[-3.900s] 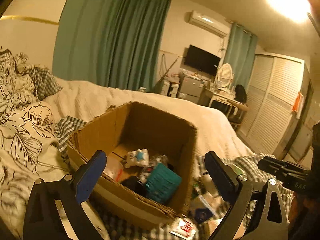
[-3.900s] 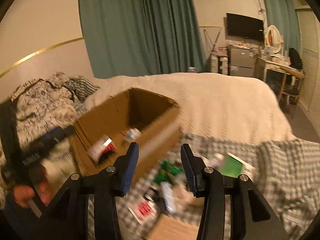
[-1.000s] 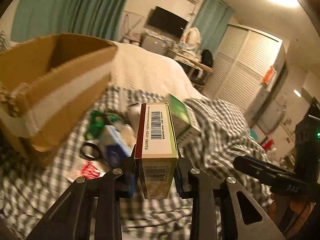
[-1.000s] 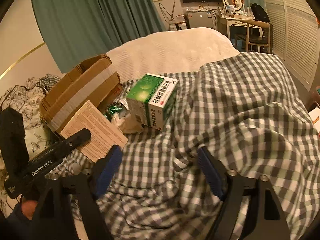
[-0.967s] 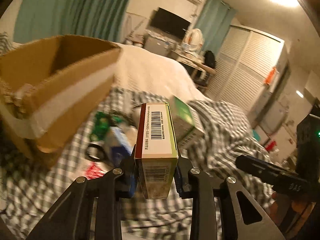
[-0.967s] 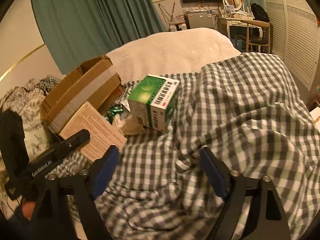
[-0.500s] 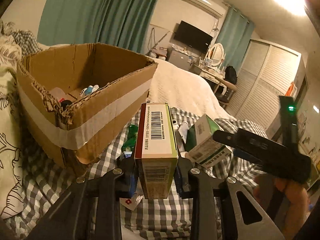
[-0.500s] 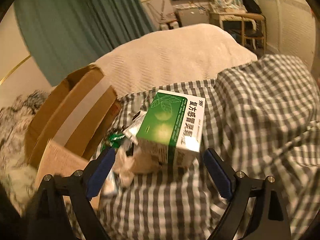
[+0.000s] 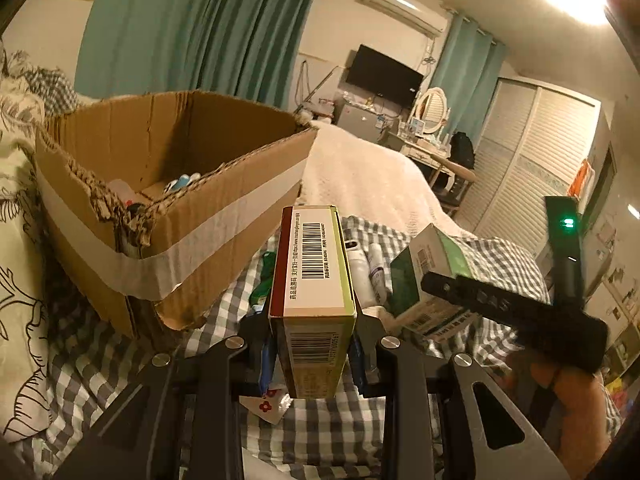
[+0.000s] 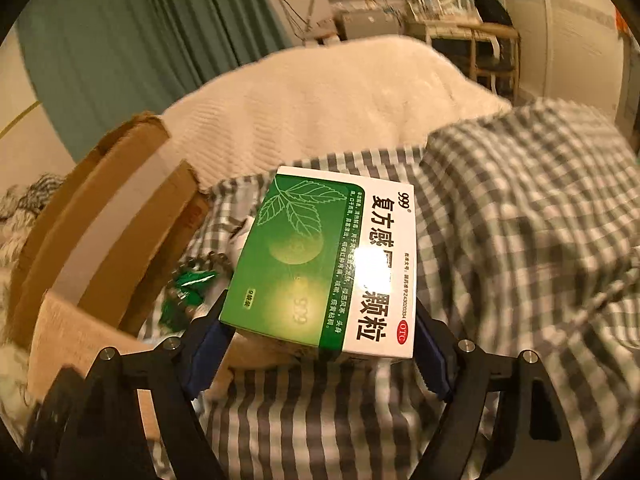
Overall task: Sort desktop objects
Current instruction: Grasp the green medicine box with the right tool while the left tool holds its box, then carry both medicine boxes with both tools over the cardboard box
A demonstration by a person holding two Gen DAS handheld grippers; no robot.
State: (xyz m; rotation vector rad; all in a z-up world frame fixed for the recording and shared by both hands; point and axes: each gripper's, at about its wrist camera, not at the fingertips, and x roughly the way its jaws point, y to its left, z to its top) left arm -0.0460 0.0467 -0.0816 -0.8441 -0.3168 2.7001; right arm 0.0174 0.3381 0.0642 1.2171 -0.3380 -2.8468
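Two close wrist views, shared bed [image 9: 80,380]

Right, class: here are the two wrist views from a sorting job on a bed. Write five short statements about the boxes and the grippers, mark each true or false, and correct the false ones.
1. The left gripper is clamped on a narrow box with a barcode. True.
2. The cardboard box is empty. False: small items lie inside it.
3. The green medicine box sits between the right gripper's fingers. True.
4. The green medicine box lies inside the cardboard box. False: it is outside, on the checked blanket.
5. The curtains are red. False: they are teal.
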